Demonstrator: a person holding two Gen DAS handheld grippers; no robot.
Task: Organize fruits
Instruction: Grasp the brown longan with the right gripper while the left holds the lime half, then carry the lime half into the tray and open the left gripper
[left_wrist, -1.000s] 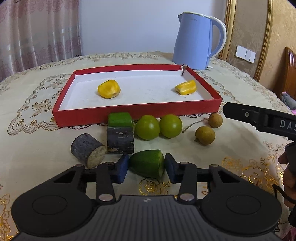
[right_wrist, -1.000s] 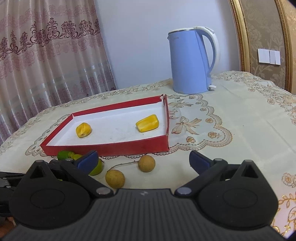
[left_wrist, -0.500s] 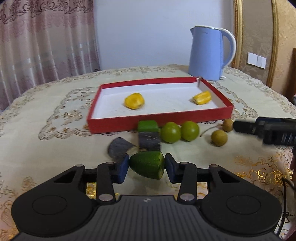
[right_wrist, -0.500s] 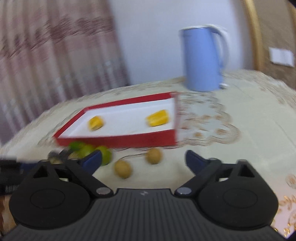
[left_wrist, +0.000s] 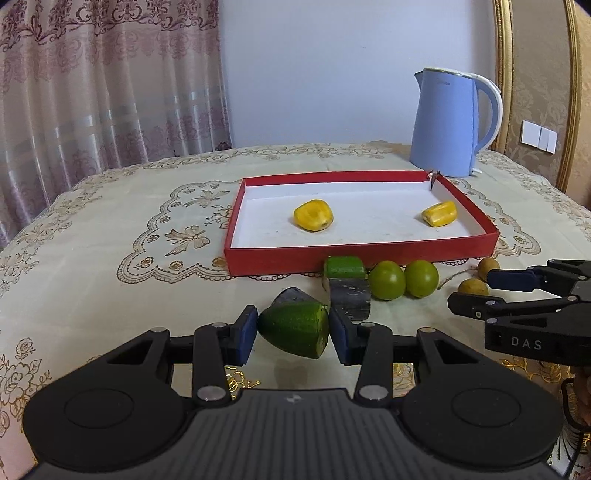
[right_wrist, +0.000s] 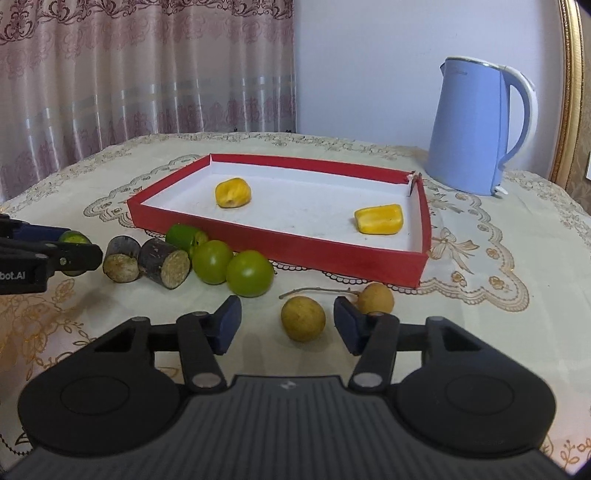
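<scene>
On the lace-clothed table (left_wrist: 110, 236), the left gripper (left_wrist: 291, 334) clamps a green cucumber end (left_wrist: 295, 332) while the right gripper (right_wrist: 286, 319), jaws closing, straddles a longan (right_wrist: 303, 319) untouched.

Two yellow pieces (right_wrist: 233, 192), two green fruits (right_wrist: 249, 273), two longans (right_wrist: 303, 319)

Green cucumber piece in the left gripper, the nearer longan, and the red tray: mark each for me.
Green cucumber piece (left_wrist: 293, 328): left wrist view, on its green skin.
Nearer longan (right_wrist: 303, 319): right wrist view, middle of its brown skin.
Red tray (right_wrist: 295, 247): right wrist view, on its near red wall.
</scene>
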